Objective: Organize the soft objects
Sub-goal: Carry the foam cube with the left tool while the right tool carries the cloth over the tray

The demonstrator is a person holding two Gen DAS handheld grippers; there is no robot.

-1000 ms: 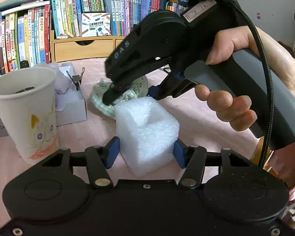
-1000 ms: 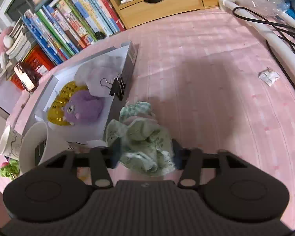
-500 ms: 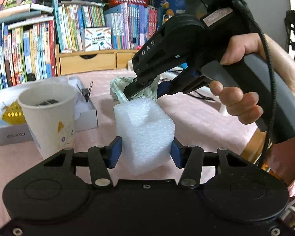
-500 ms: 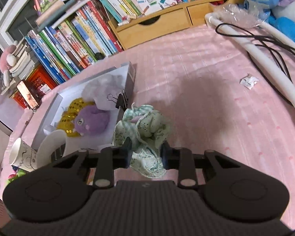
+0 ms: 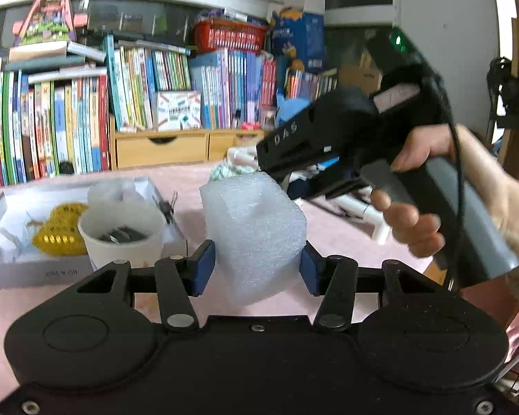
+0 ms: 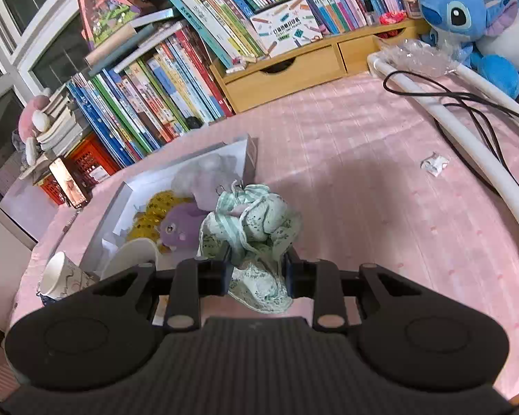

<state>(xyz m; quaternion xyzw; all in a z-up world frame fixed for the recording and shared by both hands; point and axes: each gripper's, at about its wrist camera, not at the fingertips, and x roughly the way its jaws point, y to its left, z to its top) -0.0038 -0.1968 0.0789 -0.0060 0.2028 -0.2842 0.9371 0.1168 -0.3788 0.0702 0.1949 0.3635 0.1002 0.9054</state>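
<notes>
My left gripper (image 5: 256, 264) is shut on a white foam block (image 5: 254, 228) and holds it above the pink table. My right gripper (image 6: 257, 273) is shut on a crumpled green patterned cloth (image 6: 256, 228), lifted just right of the white box (image 6: 187, 176). In the left wrist view the right gripper's body (image 5: 328, 141) hangs behind the foam block, with the cloth (image 5: 226, 170) peeking out beside it. The box holds a purple plush (image 6: 180, 223), a gold sequin toy (image 6: 152, 216) and a pale lilac soft thing (image 6: 204, 176). The gold toy (image 5: 57, 230) also shows in the left wrist view.
A white paper cup (image 5: 121, 238) stands in front of the box (image 5: 34, 269), left of the foam block. A second patterned cup (image 6: 62, 275) stands at the table's left edge. A white tube (image 6: 467, 145) with black cable runs along the right. Books and wooden drawers (image 6: 283, 72) line the back.
Both grippers have risen with their loads. The right gripper closed tighter on the cloth and lifted it off the table. The foam block rose clear of the table; the box contents came into view.
</notes>
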